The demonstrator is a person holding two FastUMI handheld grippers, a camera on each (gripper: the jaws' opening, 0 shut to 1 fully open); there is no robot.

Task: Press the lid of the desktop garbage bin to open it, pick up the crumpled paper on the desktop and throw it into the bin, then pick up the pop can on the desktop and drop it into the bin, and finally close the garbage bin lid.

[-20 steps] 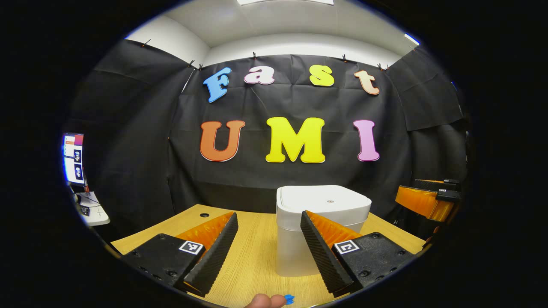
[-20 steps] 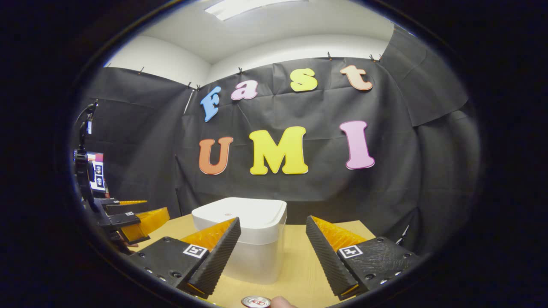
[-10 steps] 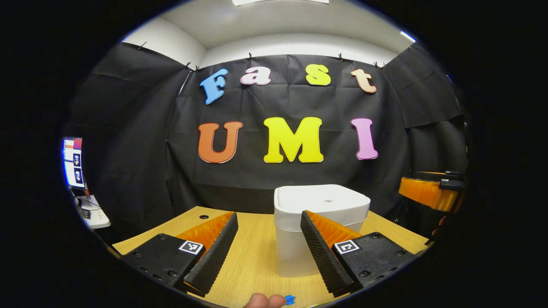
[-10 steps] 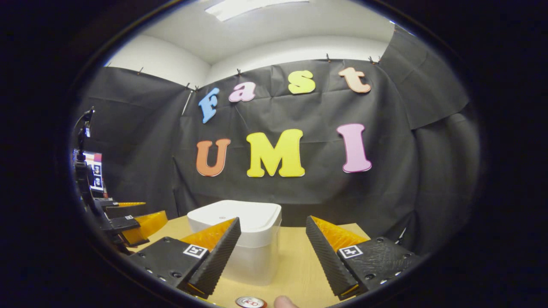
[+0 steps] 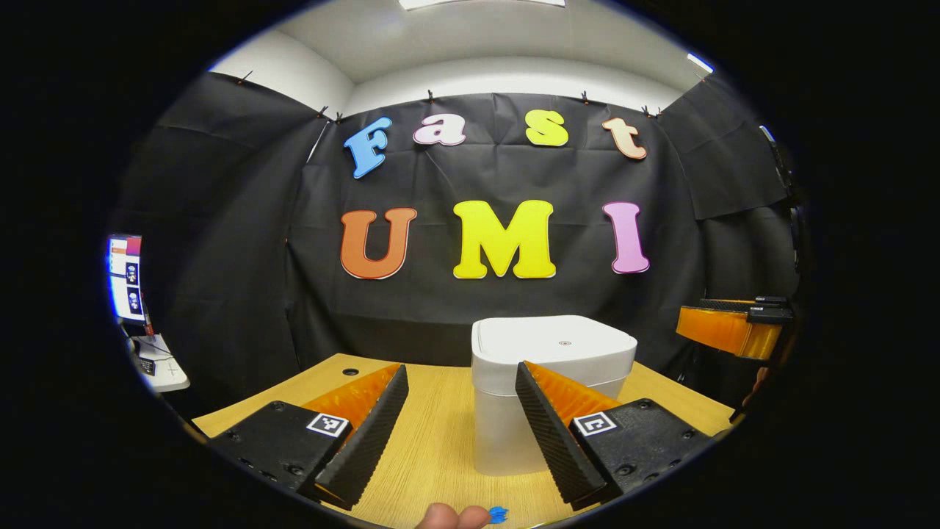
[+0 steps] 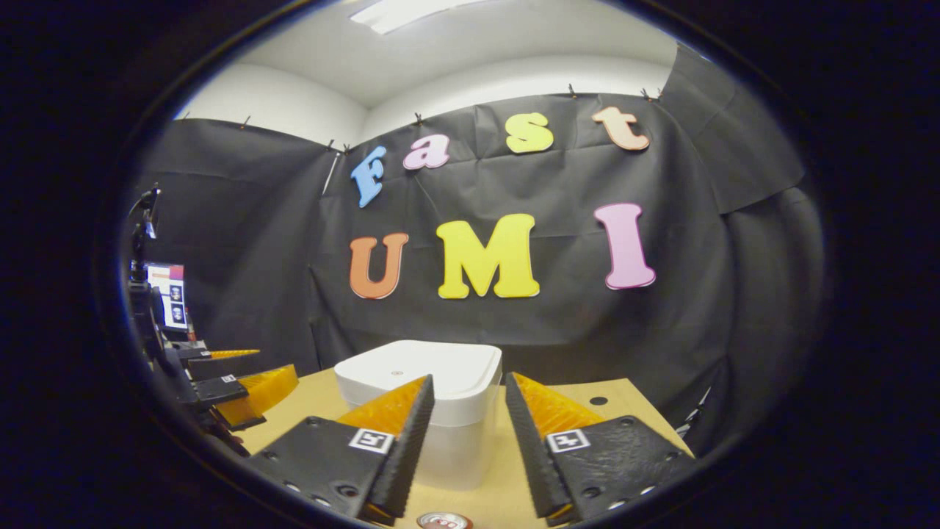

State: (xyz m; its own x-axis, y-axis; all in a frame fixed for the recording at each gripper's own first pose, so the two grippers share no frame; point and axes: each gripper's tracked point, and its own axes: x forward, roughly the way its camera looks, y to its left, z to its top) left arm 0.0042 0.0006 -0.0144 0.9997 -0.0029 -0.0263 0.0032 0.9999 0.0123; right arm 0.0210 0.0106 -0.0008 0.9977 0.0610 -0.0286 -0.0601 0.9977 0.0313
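Bin [image 5: 551, 389] standing on the wooden desk [image 5: 433, 441], lid [image 5: 554, 345] flat and closed, small round mark near its centre. Left gripper [image 5: 459, 382] held level above the desk, short of the bin, fingers spread wide with nothing between them; one finger overlapping the bin's front in its own view, contact not evident. Right gripper [image 6: 468, 389] likewise short of the bin [image 6: 440, 433], fingers part-way together with a narrow gap, holding nothing. Lid [image 6: 418, 371] closed from this side too. Top of the can [image 6: 444, 521] visible at the bottom edge of the right gripper view, on the desk just below the fingers. Crumpled paper not made out with certainty; a small blue scrap [image 5: 497, 513] and a fingertip [image 5: 448, 516] at the bottom edge of the left gripper view, nature of the scrap unclear. Left gripper [image 6: 242, 386] seen off to the side in the right gripper view, right gripper [image 5: 727, 330] seen at the far edge of the left gripper view, both well apart from the bin.

Judged stage: first step, lid not yet pressed. Paper and can not yet handled.

Next move, as judged: raise one gripper over the lid, bring a fingertip down on the top surface and push until the latch releases. Narrowed right gripper better suited to pressing. Risk: sideways push shifting the light bin across the desk.
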